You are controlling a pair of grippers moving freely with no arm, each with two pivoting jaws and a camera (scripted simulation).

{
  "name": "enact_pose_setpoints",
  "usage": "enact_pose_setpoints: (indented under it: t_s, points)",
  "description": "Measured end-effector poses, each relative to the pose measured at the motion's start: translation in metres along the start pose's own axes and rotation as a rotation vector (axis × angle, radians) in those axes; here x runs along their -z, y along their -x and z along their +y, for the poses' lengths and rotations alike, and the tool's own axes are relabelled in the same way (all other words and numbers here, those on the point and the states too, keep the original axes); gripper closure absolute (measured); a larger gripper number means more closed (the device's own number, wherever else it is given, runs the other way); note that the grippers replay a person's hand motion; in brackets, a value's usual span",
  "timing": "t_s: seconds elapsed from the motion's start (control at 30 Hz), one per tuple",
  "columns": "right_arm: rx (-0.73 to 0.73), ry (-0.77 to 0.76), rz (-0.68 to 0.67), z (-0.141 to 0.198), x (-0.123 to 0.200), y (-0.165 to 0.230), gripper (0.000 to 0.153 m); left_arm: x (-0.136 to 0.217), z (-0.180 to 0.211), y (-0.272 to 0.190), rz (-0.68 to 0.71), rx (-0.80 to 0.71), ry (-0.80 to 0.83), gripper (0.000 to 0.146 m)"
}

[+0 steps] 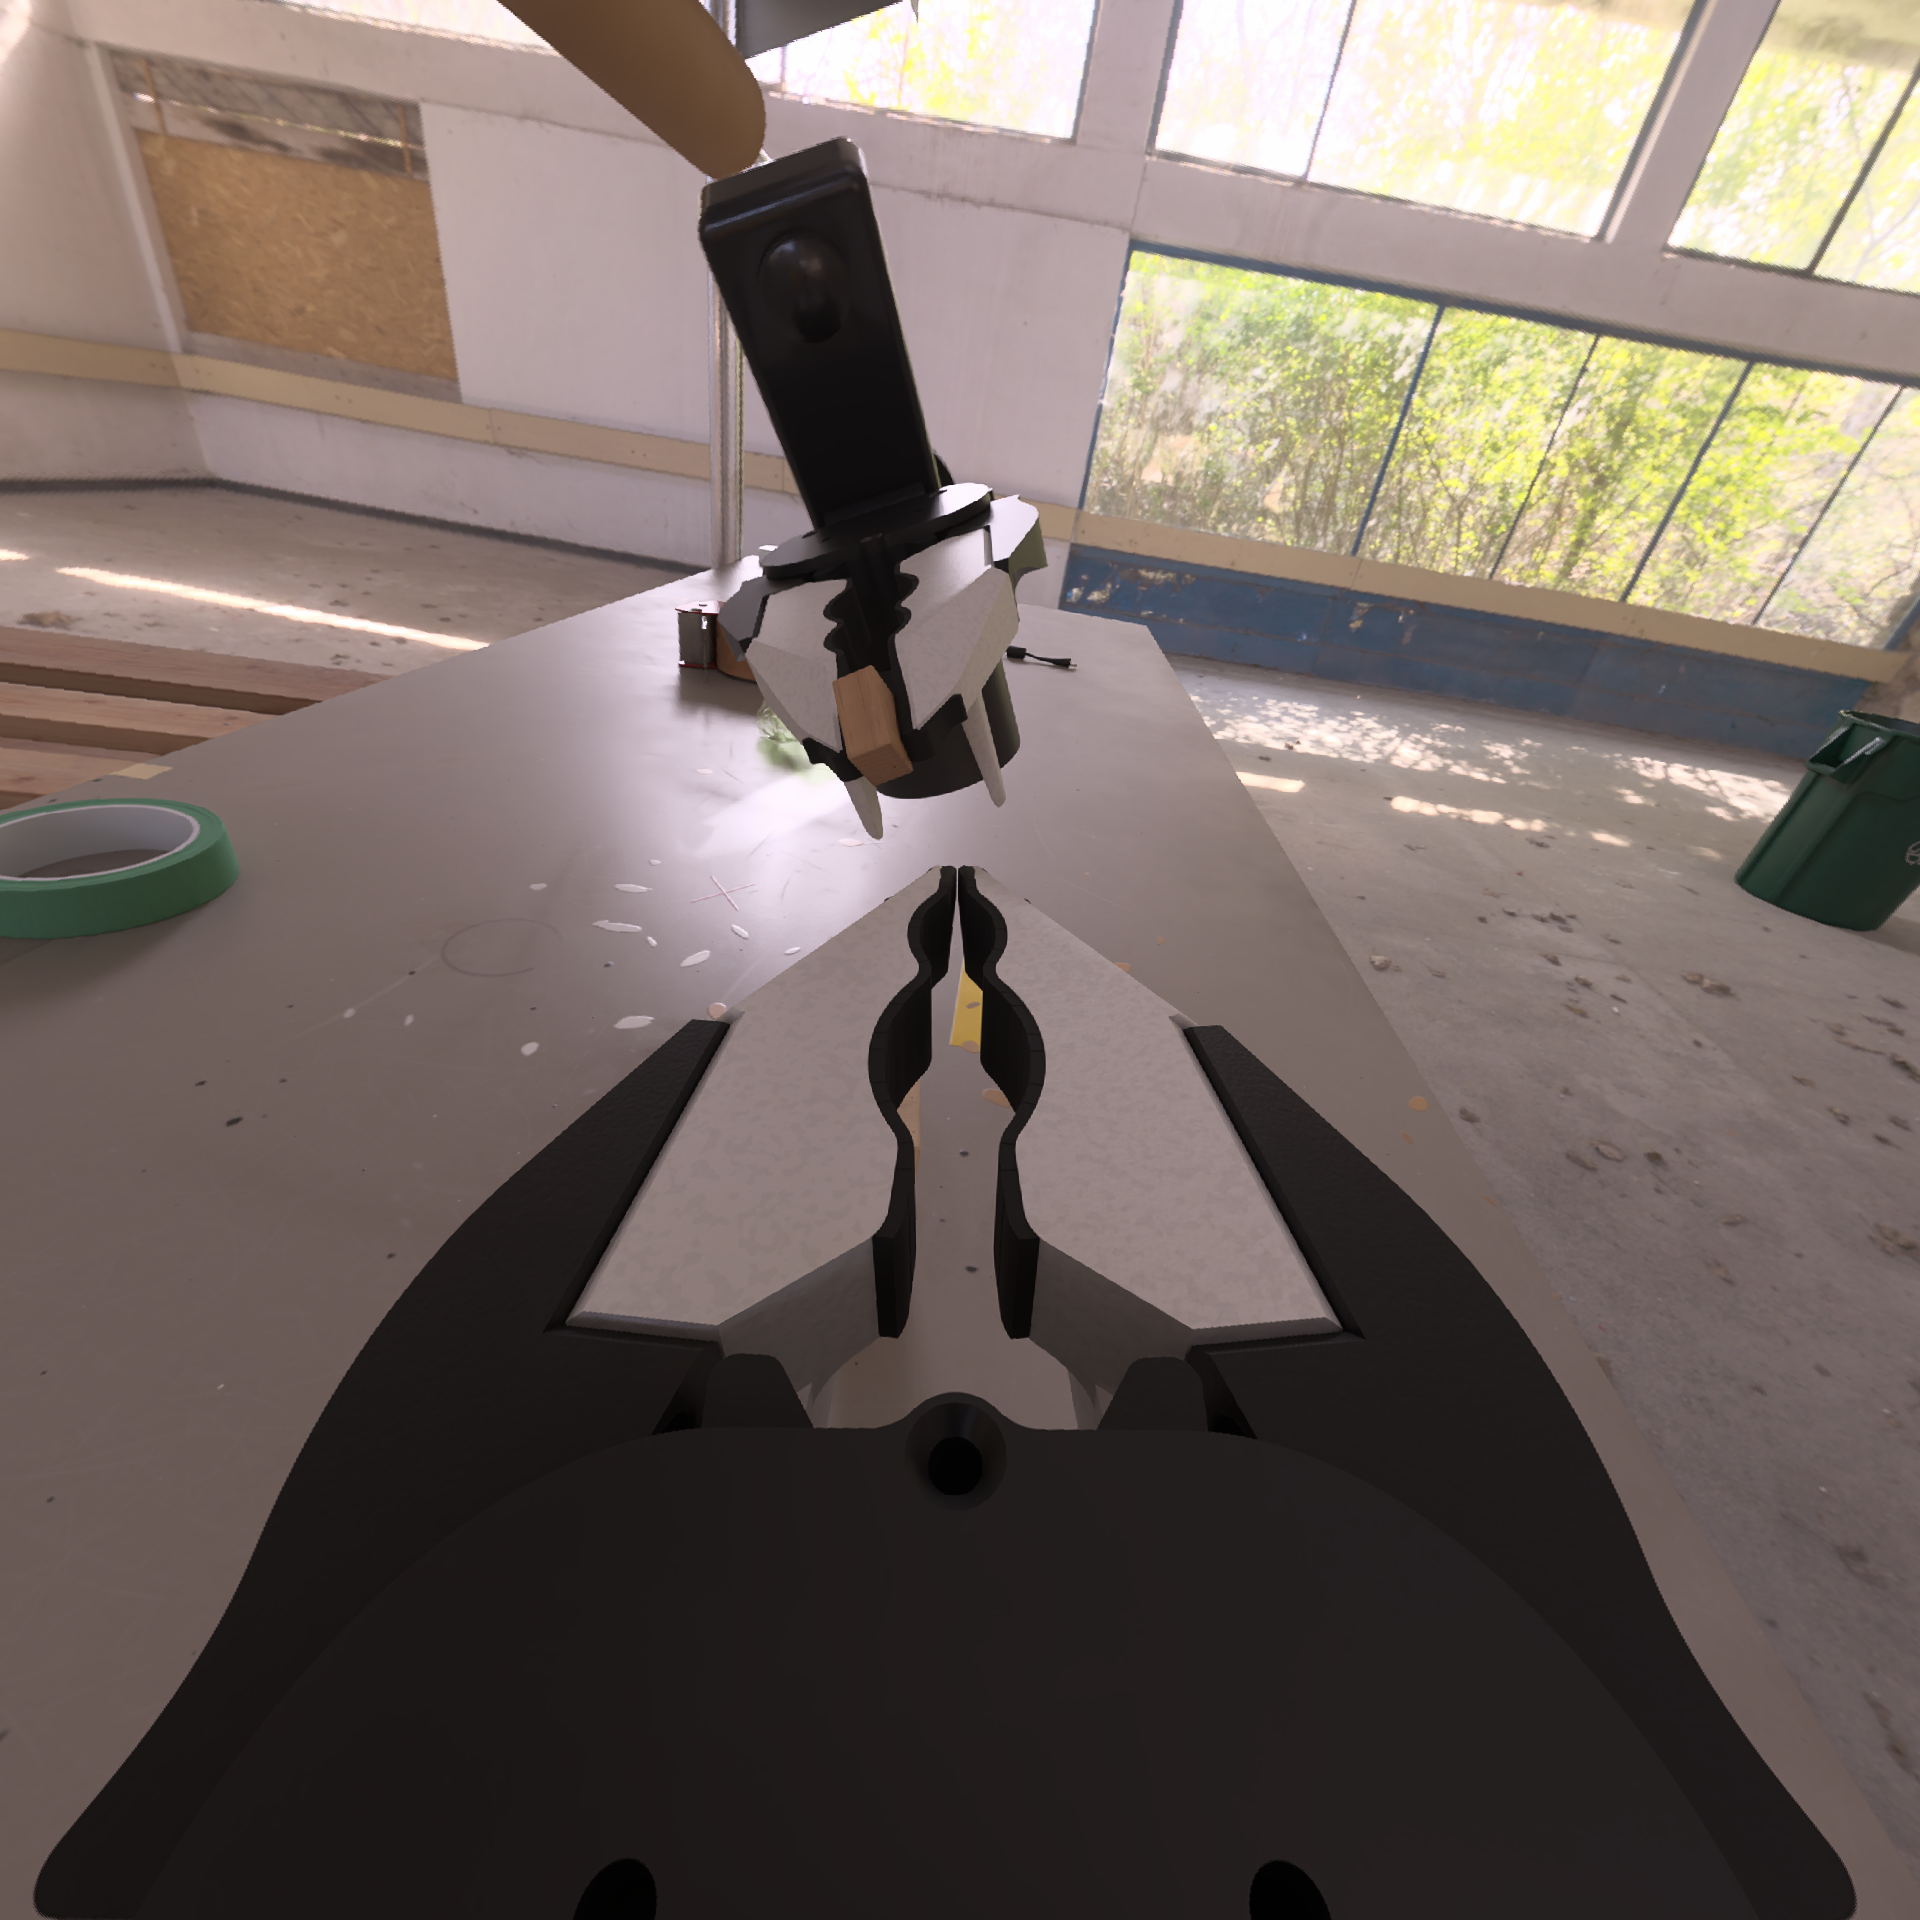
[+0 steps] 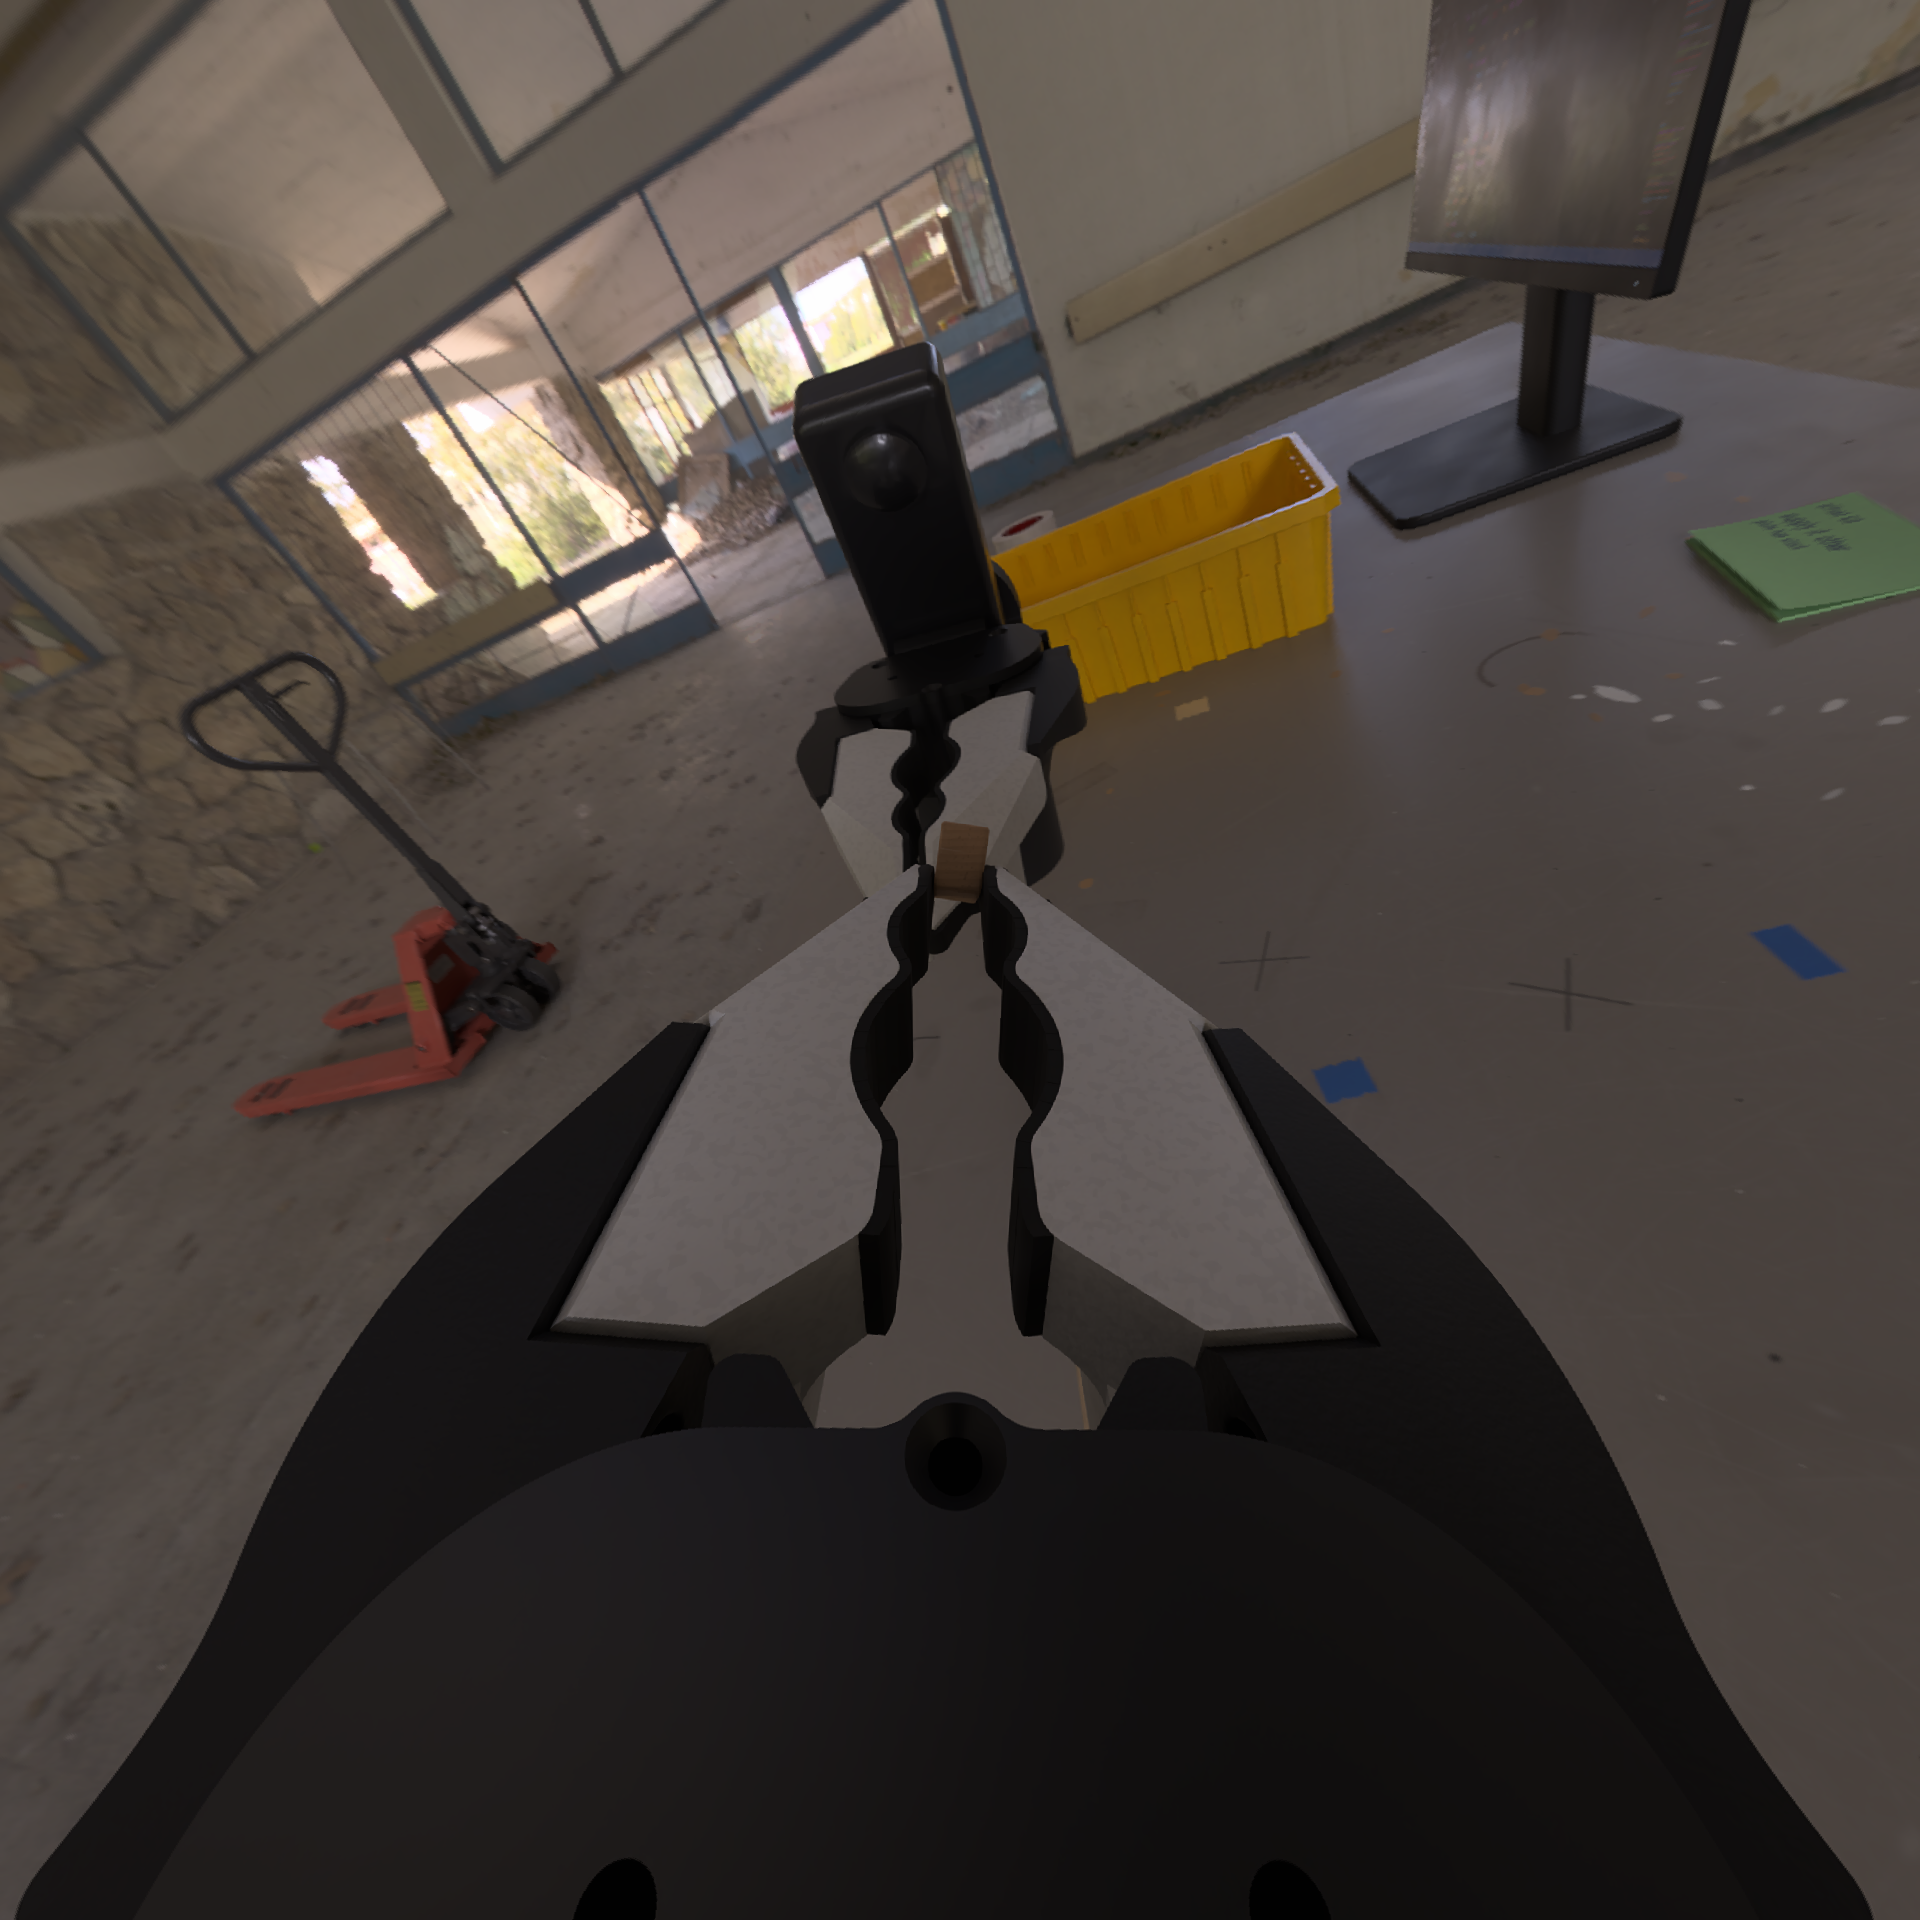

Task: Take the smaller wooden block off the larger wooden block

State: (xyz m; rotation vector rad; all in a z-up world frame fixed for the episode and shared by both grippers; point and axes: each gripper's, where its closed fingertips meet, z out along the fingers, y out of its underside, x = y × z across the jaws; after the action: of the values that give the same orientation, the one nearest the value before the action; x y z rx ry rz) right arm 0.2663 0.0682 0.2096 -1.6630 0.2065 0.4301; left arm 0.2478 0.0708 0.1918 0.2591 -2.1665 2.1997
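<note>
My right gripper (image 2: 956,883) is shut on the smaller wooden block (image 2: 961,860), a small tan block pinched at the fingertips. In the left wrist view the right gripper (image 1: 933,810) hangs above the grey table (image 1: 416,1039), pointing down, with the block (image 1: 873,727) in it, clear of the surface. My left gripper (image 1: 954,875) is shut with nothing between its tips, low over the table just in front of the right one; it also shows in the right wrist view (image 2: 920,854). Pale tan and yellow slivers (image 1: 971,1013) show through its finger gap; I cannot tell if they are the larger block.
A green tape roll (image 1: 104,868) lies at the table's left edge, and a small metal object (image 1: 698,636) at its far end. A yellow crate (image 2: 1184,582), a monitor (image 2: 1558,208) and green papers (image 2: 1797,561) stand on the table. A pallet jack (image 2: 416,997) and a green bin (image 1: 1839,831) are on the floor.
</note>
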Motion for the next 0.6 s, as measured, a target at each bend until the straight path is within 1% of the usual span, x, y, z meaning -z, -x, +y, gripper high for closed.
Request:
enact_pose_setpoints:
  t_s: [0.1, 0.33, 0.6]
  points:
    - [-0.040, -0.021, -0.040, 0.0004, -0.0001, 0.0024, 0.144, -0.0012, 0.0015, 0.0001, 0.008, -0.007, 0.007, 0.146]
    - [-0.080, -0.039, -0.078, 0.0009, -0.0002, 0.0043, 0.144, -0.0029, 0.0040, -0.0003, 0.026, -0.009, 0.018, 0.146]
    - [-0.094, -0.020, -0.085, 0.0055, -0.0011, 0.0046, 0.144, -0.0036, 0.0085, -0.0016, 0.052, -0.018, 0.061, 0.146]
